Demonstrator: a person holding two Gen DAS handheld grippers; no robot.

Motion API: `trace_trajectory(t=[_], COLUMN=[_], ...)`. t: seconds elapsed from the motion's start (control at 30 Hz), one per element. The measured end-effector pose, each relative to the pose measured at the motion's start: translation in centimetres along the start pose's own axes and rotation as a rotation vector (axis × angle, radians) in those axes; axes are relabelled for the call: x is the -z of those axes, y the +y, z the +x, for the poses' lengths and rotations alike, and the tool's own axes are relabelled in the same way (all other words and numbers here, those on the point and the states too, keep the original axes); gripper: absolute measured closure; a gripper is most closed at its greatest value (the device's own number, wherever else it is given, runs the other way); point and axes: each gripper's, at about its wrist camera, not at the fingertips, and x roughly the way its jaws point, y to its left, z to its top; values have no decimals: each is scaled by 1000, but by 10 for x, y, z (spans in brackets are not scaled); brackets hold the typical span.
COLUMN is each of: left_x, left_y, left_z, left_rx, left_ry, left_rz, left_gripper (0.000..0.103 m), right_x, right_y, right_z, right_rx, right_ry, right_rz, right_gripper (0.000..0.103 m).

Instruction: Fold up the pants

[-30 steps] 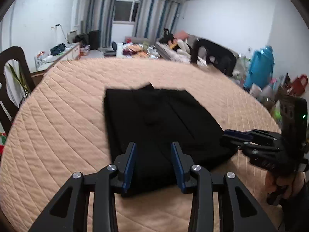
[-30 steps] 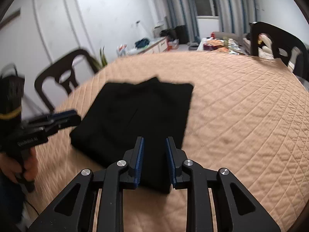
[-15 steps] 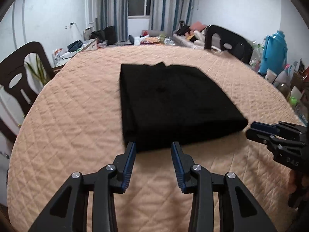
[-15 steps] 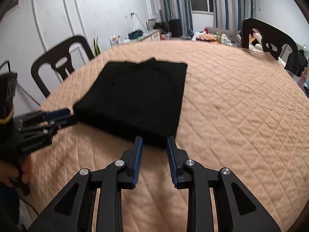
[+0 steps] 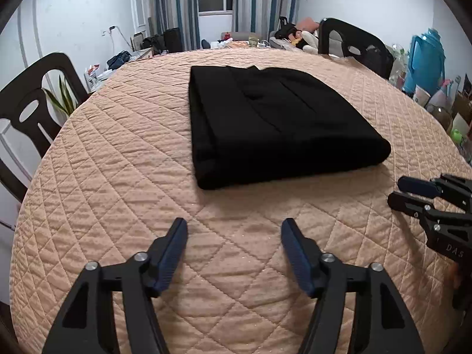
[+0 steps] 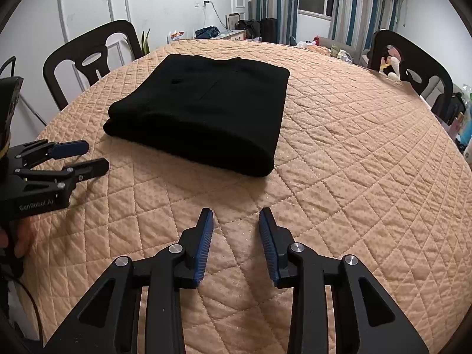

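Observation:
The black pants (image 5: 274,124) lie folded into a thick rectangle on the round table's peach quilted cover (image 5: 118,183); they also show in the right wrist view (image 6: 206,112). My left gripper (image 5: 234,227) is open and empty, a short way in front of the pants' near edge. My right gripper (image 6: 236,215) is open and empty, also short of the pants. In the left wrist view the right gripper (image 5: 404,190) shows at the right edge. In the right wrist view the left gripper (image 6: 88,155) shows at the left edge.
Dark chairs stand around the table: one at the left (image 5: 32,109), one at the far right (image 5: 354,44), two in the right wrist view (image 6: 88,59) (image 6: 413,62). A blue bag (image 5: 427,56) and clutter lie beyond the table's right edge.
Both grippers have pulled back from the pants toward the table's near edge and opened wider. The folded pants lie still on the cover.

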Motion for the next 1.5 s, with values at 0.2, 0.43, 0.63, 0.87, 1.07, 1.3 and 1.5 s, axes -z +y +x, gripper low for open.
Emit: trace_trajectory(t=[0.2,0.43,0.63,0.87,1.07,1.3,1.5], left_x=[1,0,0,-1,0,0,1], left_y=[0,7,6,6,7,6,7], left_z=[0,4,5,5,6,7,8], left_rx=[-3,-17,-22,-21,-21,-18,-11], left_ry=[4,19,22,22,22,26,28], left_rz=[-2,-35,-32,-34,-34,-31,-31], left_gripper=[29,14,12,11,10,7,5], right_x=[1,1,1,1,1,2,2], right_y=[0,0,1,1,1,-1,-1], right_z=[-1,-1,-1,-1,-1,-1,-1], right_rx=[-2,0,0,-1,-1,-8,-6], right_ry=[0,0,0,0,0,0,1], right_rz=[2,0,0,0,1,2,2], right_gripper=[69,69,69,68,68,66,64])
